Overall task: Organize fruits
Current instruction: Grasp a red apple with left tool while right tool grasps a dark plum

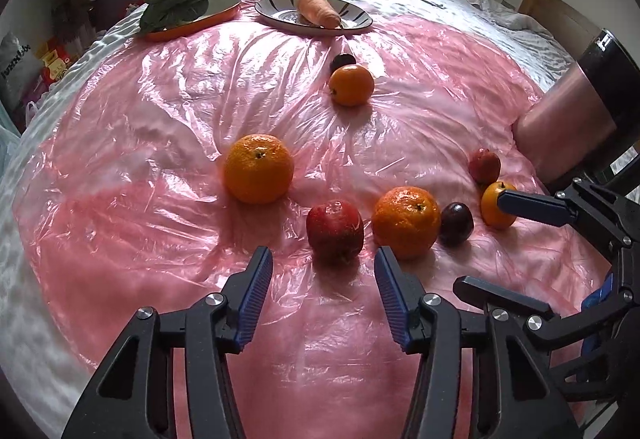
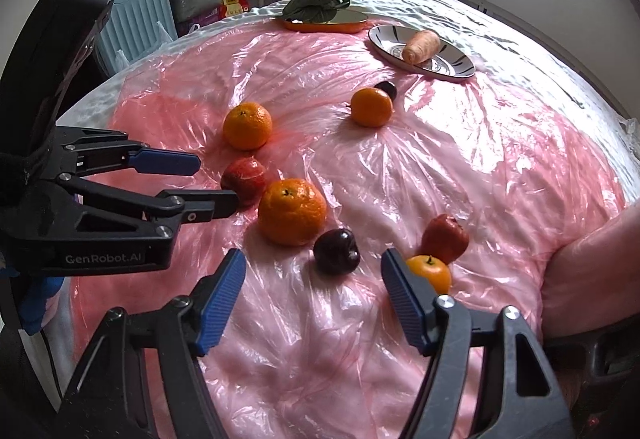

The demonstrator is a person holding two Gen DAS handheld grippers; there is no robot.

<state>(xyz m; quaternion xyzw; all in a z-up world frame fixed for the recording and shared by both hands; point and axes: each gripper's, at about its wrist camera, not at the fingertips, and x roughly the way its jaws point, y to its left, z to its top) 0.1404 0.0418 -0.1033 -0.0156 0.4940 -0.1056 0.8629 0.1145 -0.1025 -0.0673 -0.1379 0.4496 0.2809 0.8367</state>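
Observation:
Fruits lie on a pink plastic sheet [image 1: 168, 111]. My left gripper [image 1: 324, 267] is open, just short of a red apple [image 1: 335, 229] with a large orange [image 1: 406, 221] to its right. Another large orange [image 1: 259, 168] lies farther left; a smaller orange [image 1: 351, 84] and dark plum [image 1: 342, 61] lie beyond. My right gripper [image 2: 314, 275] is open and empty, a dark plum [image 2: 336, 251] just ahead between its fingers, a small orange [image 2: 430, 273] by its right finger, a small red apple [image 2: 444, 238] behind.
A striped plate [image 1: 356, 19] holds a carrot [image 1: 319, 9], and an orange tray [image 1: 188, 27] holds leafy greens [image 1: 176, 1], both at the far side. A pink cylinder [image 1: 568, 119] stands at the right. Luggage and bags [image 2: 140, 15] stand beyond the bed.

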